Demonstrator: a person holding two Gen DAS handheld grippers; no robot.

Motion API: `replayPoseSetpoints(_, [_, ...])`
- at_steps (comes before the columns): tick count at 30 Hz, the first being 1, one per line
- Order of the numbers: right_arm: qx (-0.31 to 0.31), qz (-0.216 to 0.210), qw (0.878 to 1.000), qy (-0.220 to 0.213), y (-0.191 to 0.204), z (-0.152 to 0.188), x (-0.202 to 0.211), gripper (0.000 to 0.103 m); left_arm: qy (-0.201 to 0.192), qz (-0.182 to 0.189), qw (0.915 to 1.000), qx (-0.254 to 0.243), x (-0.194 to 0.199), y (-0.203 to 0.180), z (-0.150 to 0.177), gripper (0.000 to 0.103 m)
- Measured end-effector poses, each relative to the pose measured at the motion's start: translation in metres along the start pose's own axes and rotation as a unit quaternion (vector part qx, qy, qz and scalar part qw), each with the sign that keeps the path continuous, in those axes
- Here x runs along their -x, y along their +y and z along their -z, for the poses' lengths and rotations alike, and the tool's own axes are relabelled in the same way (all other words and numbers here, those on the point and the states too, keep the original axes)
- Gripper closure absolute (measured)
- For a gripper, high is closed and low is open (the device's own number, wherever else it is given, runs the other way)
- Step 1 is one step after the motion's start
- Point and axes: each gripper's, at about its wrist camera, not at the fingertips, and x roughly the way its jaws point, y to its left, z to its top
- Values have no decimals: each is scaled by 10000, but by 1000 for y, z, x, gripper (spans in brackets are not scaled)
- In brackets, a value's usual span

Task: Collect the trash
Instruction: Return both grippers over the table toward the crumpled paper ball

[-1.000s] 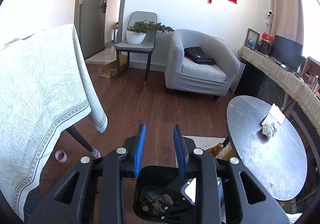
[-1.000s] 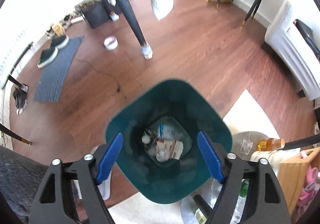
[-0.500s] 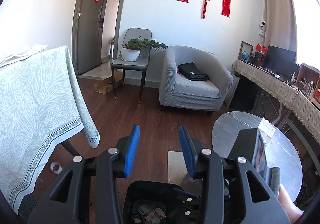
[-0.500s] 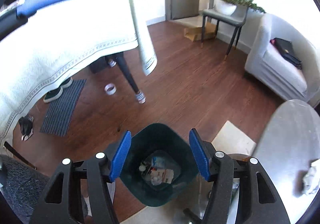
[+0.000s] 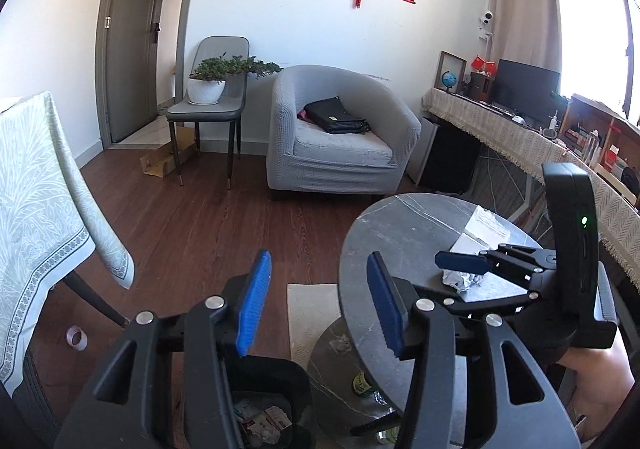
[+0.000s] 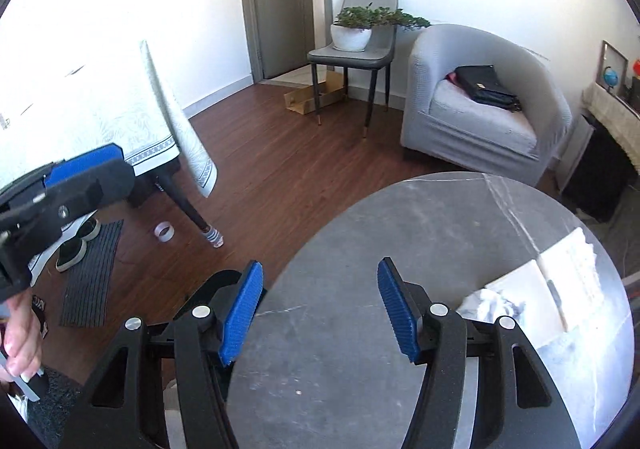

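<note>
A crumpled white paper wad (image 5: 460,280) lies on the round grey marble table (image 5: 400,233), beside a flat white tissue pack (image 5: 482,227). In the right wrist view the wad (image 6: 490,303) sits just right of my right gripper (image 6: 320,309), which is open and empty above the table (image 6: 360,349). My left gripper (image 5: 316,301) is open and empty, above the black trash bin (image 5: 276,373) that holds scraps (image 5: 260,419). The right gripper also shows in the left wrist view (image 5: 460,261), over the wad.
A cloth-covered table (image 5: 36,209) stands at the left with a tape roll (image 5: 76,337) on the floor by its leg. A grey armchair (image 5: 336,137) and a chair with a plant (image 5: 212,105) stand at the back. Bottles (image 5: 364,385) lie under the round table.
Both grippers rose and tilted up from over the bin. The right gripper moved right, over the round table next to the wad. The left jaws opened wider.
</note>
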Motion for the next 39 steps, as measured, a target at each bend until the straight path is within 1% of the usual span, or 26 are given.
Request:
replayPoseSetpoints(3, [-185,119,9996,-171,-24,3,14,42,91,127,9998,-93,-12,-21,2,45])
replayPoseSetpoints(6, [-322,247,9989,-248,-45,11,24,42,213,227,9992,-233,-24,-43,6,43])
replayPoseSetpoints(10, [-543,369,9976,-234,-76,22,32,42,396,342,9979,-369,-43,-65,13,41])
replayPoseSetpoints(12, [-656,405,9967,-271,-90,27,39,42,484,421,9973,-370,-54,-76,15,36])
replayPoseSetpoints(15, [-838,466,9948,-341,-107,35,51,42,679,596,9954,-305,-69,-89,21,35])
replayPoseSetpoints(19, [-1226,388,9911,-356,-137,49,59,42,854,779,9929,-280,-86,-111,27,32])
replayPoseSetpoints(21, [-1422,356,9885,-363,-150,58,63,40,903,842,9920,-262,-94,-121,28,31])
replayPoseSetpoints(28, [-1833,228,9822,-352,-173,74,65,38,1067,1013,9890,-179,-125,-152,28,30])
replayPoseSetpoints(30, [-1893,183,9812,-327,-177,78,63,35,1198,979,9878,-169,-136,-156,30,29])
replayPoseSetpoints(33, [-1937,127,9805,-292,-184,80,62,34,1394,948,9856,-120,-151,-160,33,29])
replayPoseSetpoints(39, [-2322,-256,9715,-406,-202,87,54,31,1388,1072,9844,110,-163,-163,27,29])
